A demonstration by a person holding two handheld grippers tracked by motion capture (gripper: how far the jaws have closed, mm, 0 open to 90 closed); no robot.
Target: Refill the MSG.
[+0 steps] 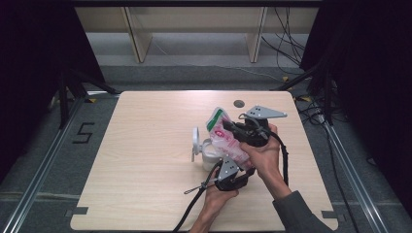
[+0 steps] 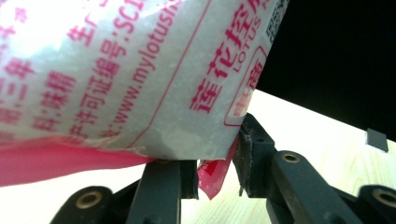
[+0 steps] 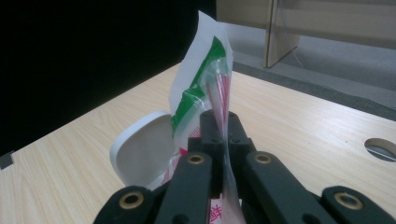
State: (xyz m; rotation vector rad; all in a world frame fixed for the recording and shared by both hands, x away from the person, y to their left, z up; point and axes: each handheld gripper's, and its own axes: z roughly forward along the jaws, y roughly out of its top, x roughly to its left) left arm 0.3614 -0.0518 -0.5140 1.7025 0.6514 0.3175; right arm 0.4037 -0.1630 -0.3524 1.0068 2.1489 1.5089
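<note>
— Wood first: how much of the pale table (image 1: pixel 145 184) is free?

— Most of it. Its whole left half lies bare out to the rounded edge, and a strip along the near edge is open too. I work right of centre, well in from every edge. A small round hole (image 1: pixel 238 103) sits near the far edge, behind my hands.

— And the bag?

— The white and pink plastic bag (image 1: pixel 224 138) hangs tilted between my two tools, above the table, its green-striped top edge pointing up and away. Its lower part leans over a white container (image 1: pixel 210 154) with a hinged lid (image 1: pixel 196 141) standing open on its left side.

— Your right gripper?

— My right gripper (image 3: pixel 223 135) is clamped flat on the bag's upper edge; the film runs straight up between the closed jaws.

— The left one?

— My left gripper (image 2: pixel 217 161) is under the bag's bottom corner. The jaws stand parted, and only a pink flap of the corner seam hangs in the gap; the right pad stands off it, so I have no pinch there.
</note>
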